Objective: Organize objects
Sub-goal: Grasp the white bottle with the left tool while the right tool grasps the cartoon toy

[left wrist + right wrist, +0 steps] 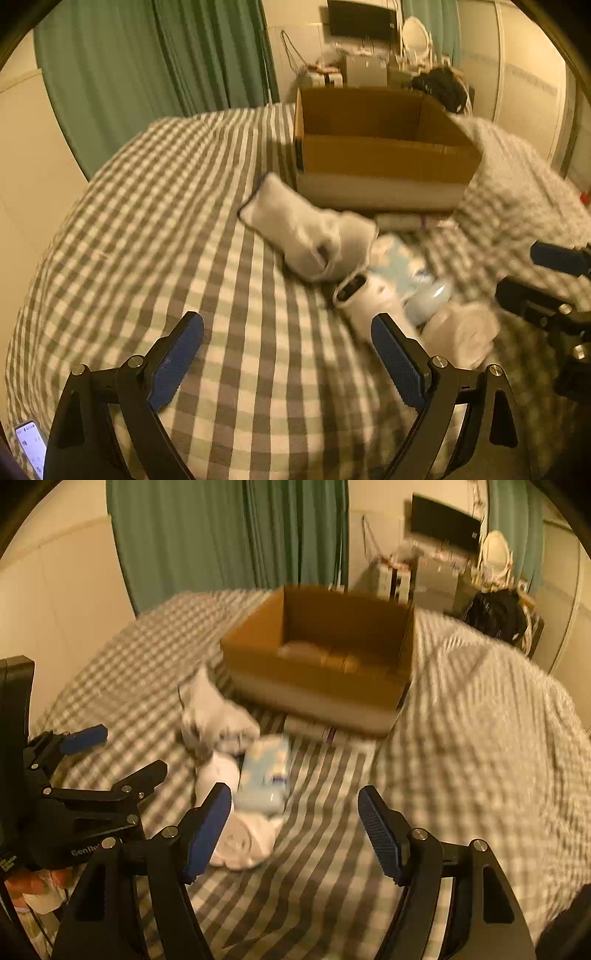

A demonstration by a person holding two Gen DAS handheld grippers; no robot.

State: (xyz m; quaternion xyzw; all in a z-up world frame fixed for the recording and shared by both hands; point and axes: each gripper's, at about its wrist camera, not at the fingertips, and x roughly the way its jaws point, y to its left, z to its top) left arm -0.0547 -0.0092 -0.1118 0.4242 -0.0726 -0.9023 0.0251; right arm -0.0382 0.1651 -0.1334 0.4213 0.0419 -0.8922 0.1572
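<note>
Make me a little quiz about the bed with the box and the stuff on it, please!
1. True or false: the cardboard box sits on the checked bed cover with its top open.
2. What lies closest to the front of the box? A) a white sock B) a green curtain C) a black monitor
3. Fill in: the left hand-held gripper and the right hand-held gripper both have their jaws ____, with nothing between them.

Key
1. True.
2. A. The curtain and the monitor are beyond the bed.
3. Open.
</note>
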